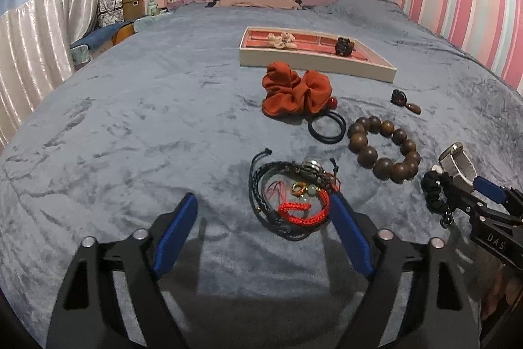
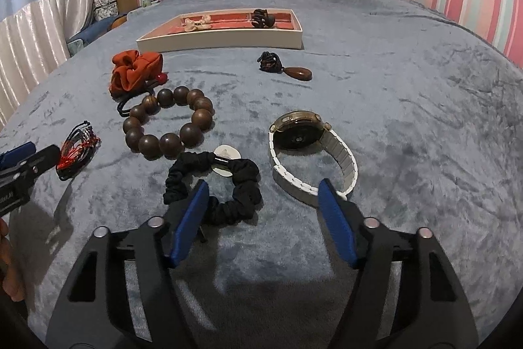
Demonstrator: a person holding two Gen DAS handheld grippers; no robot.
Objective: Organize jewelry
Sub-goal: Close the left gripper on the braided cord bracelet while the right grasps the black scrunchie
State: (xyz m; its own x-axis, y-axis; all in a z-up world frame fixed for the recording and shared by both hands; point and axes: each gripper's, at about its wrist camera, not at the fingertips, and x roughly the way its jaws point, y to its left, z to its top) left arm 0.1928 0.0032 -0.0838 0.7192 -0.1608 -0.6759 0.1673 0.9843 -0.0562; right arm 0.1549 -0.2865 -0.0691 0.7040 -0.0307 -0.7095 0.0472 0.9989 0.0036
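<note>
Blue bedspread (image 1: 130, 120) under you — "DAS" on your right gripper (image 2: 263, 188); both grippers — left gripper (image 1: 263, 205) too — part-open, holding nothing.

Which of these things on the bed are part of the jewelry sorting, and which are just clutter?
Job:
tray
orange scrunchie
bead bracelet
watch
cord bracelets
black scrunchie
pendant

Lying about:
pillow
boxes

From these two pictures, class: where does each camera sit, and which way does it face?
Left wrist: on the left gripper, angled down the bed at cord bracelets; own jaws and the right gripper show.
Right wrist: on the right gripper, facing black scrunchie and watch; a hand edge shows.
Shared: wooden bead bracelet, tray.
</note>
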